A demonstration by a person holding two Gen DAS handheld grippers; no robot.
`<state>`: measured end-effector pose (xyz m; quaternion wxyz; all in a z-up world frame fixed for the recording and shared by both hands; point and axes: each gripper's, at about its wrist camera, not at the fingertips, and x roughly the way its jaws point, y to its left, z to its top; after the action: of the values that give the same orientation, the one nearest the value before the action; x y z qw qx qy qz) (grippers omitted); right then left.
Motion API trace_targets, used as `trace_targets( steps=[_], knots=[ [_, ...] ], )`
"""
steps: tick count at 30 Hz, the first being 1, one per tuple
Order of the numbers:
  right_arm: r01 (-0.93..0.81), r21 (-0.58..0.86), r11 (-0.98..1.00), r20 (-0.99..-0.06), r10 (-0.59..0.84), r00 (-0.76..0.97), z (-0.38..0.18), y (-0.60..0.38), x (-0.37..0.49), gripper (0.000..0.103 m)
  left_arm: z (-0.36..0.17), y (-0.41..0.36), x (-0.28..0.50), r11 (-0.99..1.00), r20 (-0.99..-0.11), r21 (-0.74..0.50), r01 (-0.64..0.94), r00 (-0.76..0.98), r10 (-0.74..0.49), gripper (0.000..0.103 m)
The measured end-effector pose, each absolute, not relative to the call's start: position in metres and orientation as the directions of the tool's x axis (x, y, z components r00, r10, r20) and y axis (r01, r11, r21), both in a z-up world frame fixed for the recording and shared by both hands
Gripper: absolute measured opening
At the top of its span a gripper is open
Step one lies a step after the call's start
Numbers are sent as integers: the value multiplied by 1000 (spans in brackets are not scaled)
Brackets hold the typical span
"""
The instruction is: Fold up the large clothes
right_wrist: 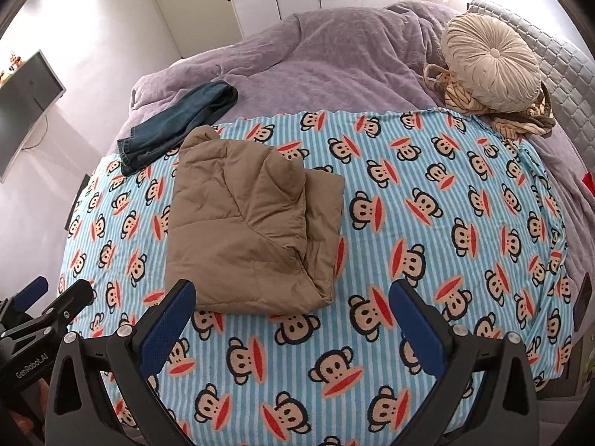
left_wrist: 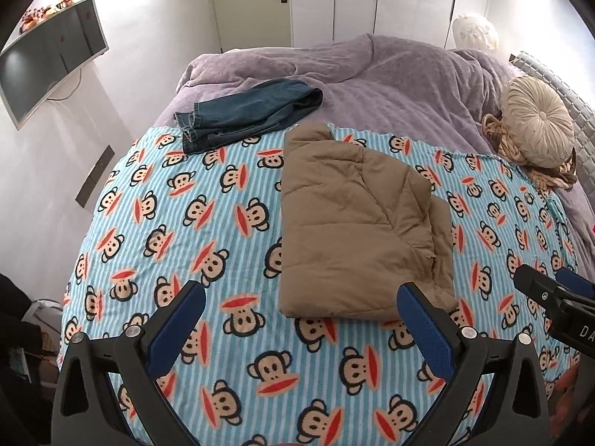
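Both wrist views look down the bed, sharing the folded jacket.

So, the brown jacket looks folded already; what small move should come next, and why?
Probably bring the left gripper forward toward the jeans, which lie loosely bunched at the far edge of the monkey blanket. The brown jacket is already a compact folded bundle, and both grippers are open and hold nothing.
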<state>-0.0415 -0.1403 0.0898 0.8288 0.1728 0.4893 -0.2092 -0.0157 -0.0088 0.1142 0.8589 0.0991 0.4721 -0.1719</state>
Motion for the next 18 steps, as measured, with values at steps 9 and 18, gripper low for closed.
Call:
trace_targets(
  steps=[9,18],
  knots=[
    [517,83,852,-884,-177,432,90,-139,-40,103,113,-8,-12,923,-848,7,384,492,-198,103],
    [516,77,853,-886,-179,429,89,-139,-40,103,110,-7,-11,925,-850,10,381,491,-193,103]
  ],
)
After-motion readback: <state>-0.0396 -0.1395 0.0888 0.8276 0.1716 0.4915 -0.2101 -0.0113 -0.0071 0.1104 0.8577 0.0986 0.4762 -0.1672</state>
